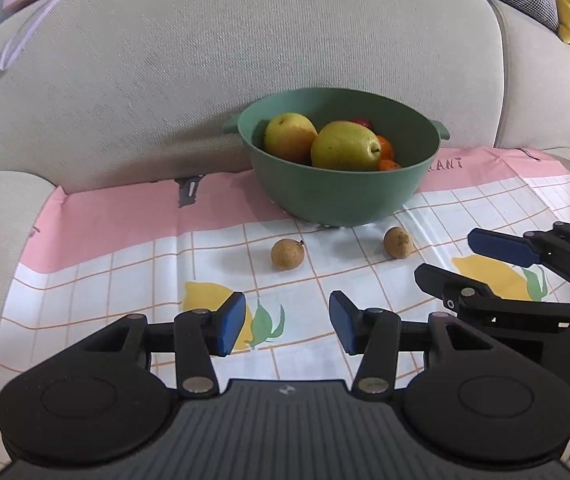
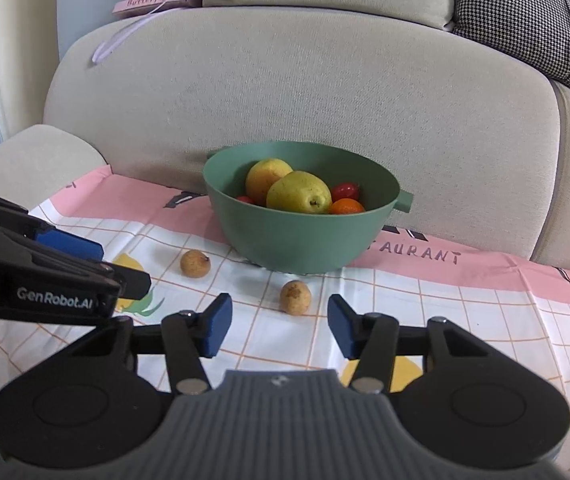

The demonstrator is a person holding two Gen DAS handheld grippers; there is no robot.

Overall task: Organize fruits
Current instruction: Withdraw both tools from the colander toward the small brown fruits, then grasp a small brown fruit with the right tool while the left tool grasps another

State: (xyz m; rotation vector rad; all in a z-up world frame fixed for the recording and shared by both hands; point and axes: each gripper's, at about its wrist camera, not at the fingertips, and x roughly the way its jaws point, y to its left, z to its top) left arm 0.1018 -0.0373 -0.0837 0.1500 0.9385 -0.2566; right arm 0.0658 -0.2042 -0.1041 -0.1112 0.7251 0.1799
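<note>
Left gripper [image 1: 287,322]: blue-padded jaws parted, empty.
Right gripper [image 2: 279,324]: jaws parted, empty, round rough brown fruit [image 2: 295,297] just ahead.
Bowl: smooth green plastic bowl [image 2: 305,248].

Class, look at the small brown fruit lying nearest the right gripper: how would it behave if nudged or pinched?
The brown fruit looks round, so it would probably roll on the smooth cloth. It seems small and likely light. Its rough skin may help the pads hold it.

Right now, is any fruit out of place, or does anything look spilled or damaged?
Yes. Two small brown fruits, the left one and the right one, lie loose on the cloth in front of the green bowl, while the other fruits are in it. Nothing looks spilled or damaged.
</note>
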